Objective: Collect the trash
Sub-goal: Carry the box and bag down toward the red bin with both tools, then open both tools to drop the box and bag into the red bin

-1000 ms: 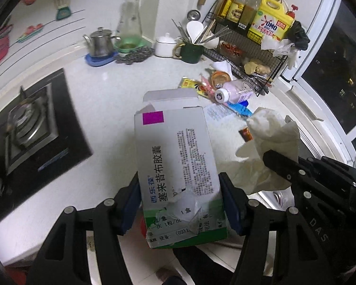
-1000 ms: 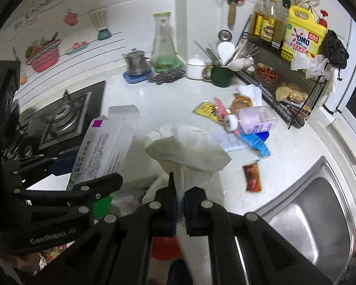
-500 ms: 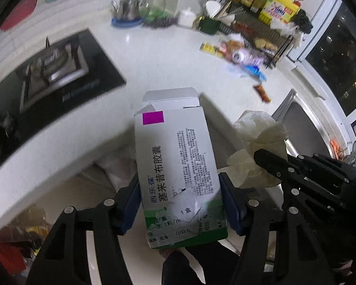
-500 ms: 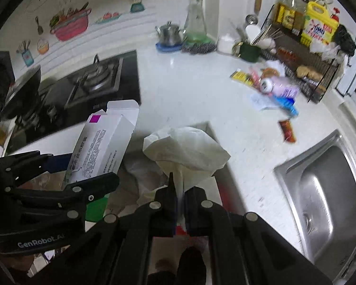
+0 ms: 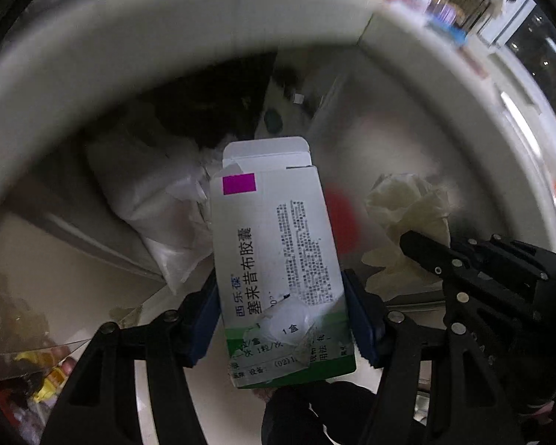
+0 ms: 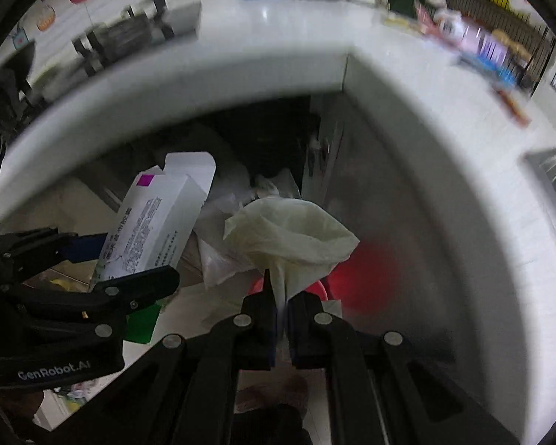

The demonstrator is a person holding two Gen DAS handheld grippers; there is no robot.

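Observation:
My left gripper (image 5: 283, 319) is shut on a white and green medicine box (image 5: 278, 256) with a magenta square, its top flap open. The same box (image 6: 155, 222) shows at the left of the right wrist view, between the left gripper's blue pads (image 6: 87, 246). My right gripper (image 6: 282, 302) is shut on a crumpled pale tissue (image 6: 289, 233), which also shows at the right of the left wrist view as a tissue (image 5: 407, 207). Both grippers point steeply down, below the white counter edge (image 6: 189, 85), over a blurred red bin (image 6: 356, 270) and white plastic bags (image 5: 148, 193).
The counter corner (image 5: 367, 26) curves above both grippers. More litter (image 6: 474, 40) lies on the counter top at the upper right, with a stove (image 6: 129, 33) at the upper left. A dark open space (image 6: 267, 141) lies under the counter. Colourful clutter (image 5: 44, 374) sits on the floor at lower left.
Both grippers have dropped from above the counter to below its edge, each keeping its hold. The counter top has slid to the top of both views and the floor, bags and red bin have appeared.

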